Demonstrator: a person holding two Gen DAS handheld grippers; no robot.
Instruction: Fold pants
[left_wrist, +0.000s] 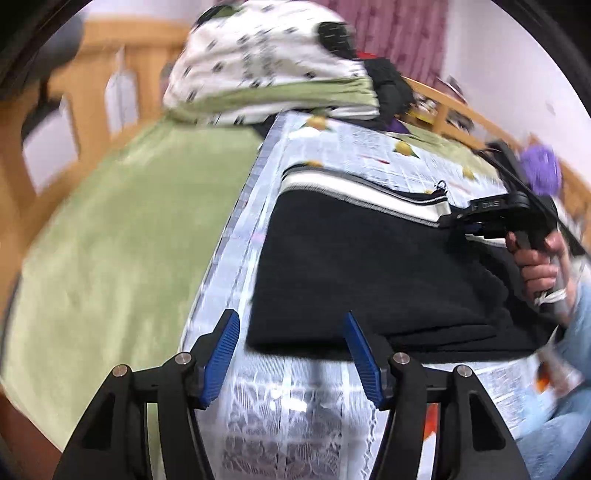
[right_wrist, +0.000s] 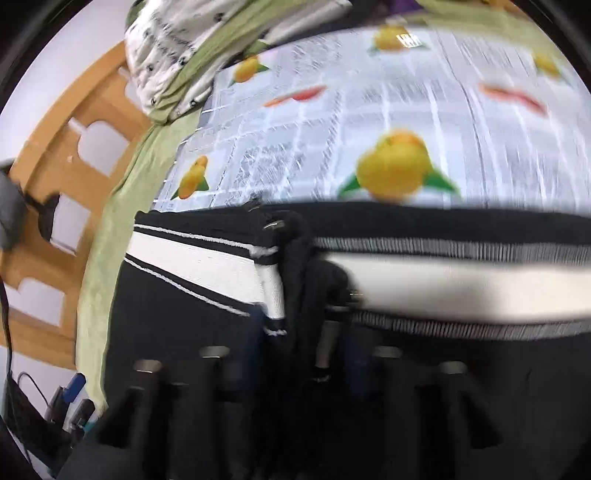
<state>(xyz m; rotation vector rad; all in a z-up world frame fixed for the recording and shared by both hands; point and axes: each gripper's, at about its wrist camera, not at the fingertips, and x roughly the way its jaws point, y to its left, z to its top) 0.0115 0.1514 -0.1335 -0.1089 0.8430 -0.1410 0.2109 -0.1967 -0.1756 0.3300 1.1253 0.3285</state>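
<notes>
Left gripper (left_wrist: 291, 354) hovering open, empty, near folded black knit pants (left_wrist: 369, 273) lying on fruit-print cloth (left_wrist: 388, 147). Right gripper (right_wrist: 299, 365) blurred at white-striped waistband (right_wrist: 207, 266); grip impossible to tell. Probably mostly folded.

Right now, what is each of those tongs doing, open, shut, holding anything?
Left tongs: open, holding nothing, near the pants.
Right tongs: at the pants' waistband; too blurred to tell open or shut.

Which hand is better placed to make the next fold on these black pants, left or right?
Probably right: the right gripper already sits at the pants' striped waistband, while the left gripper hangs open, short of the hem.
</notes>
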